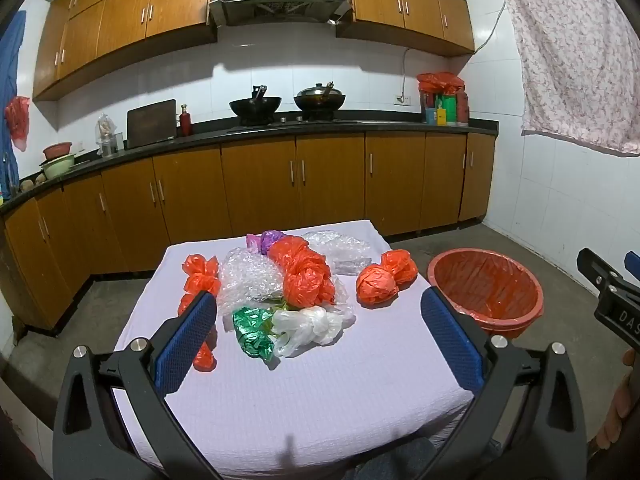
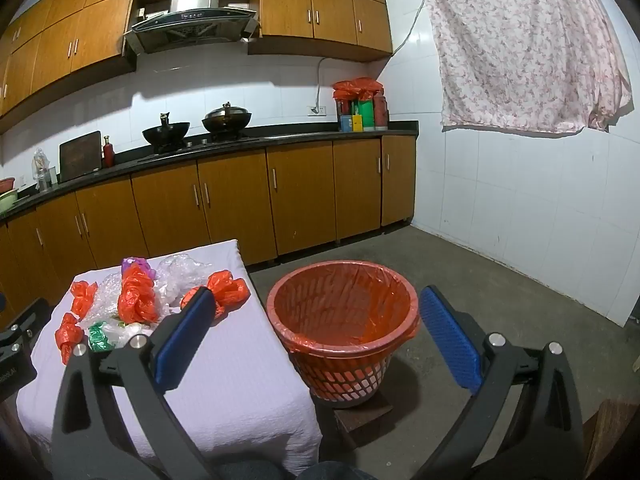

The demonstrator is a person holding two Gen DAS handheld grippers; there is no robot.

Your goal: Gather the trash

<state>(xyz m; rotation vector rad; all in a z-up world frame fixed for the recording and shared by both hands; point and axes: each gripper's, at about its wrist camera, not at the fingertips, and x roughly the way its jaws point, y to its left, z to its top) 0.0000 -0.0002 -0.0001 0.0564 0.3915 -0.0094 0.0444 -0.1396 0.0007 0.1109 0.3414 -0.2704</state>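
Crumpled plastic bags lie in a heap on the white-clothed table (image 1: 304, 396): a big orange bag (image 1: 306, 272), an orange knotted bag (image 1: 384, 278) to its right, another orange bag (image 1: 200, 272) at the left, a green one (image 1: 252, 332), a white one (image 1: 310, 328), and bubble wrap (image 1: 250, 276). My left gripper (image 1: 320, 336) hovers open over the table's near half, nothing between its fingers. An orange-lined basket (image 2: 342, 320) stands on the floor right of the table. My right gripper (image 2: 316, 336) is open in front of it, empty.
Wooden cabinets (image 1: 296, 180) and a dark counter with two woks (image 1: 256, 106) run along the far wall. A floral cloth (image 2: 524, 48) hangs on the right tiled wall. Concrete floor (image 2: 500, 292) spreads right of the basket. A dark block (image 2: 360, 408) sits under the basket.
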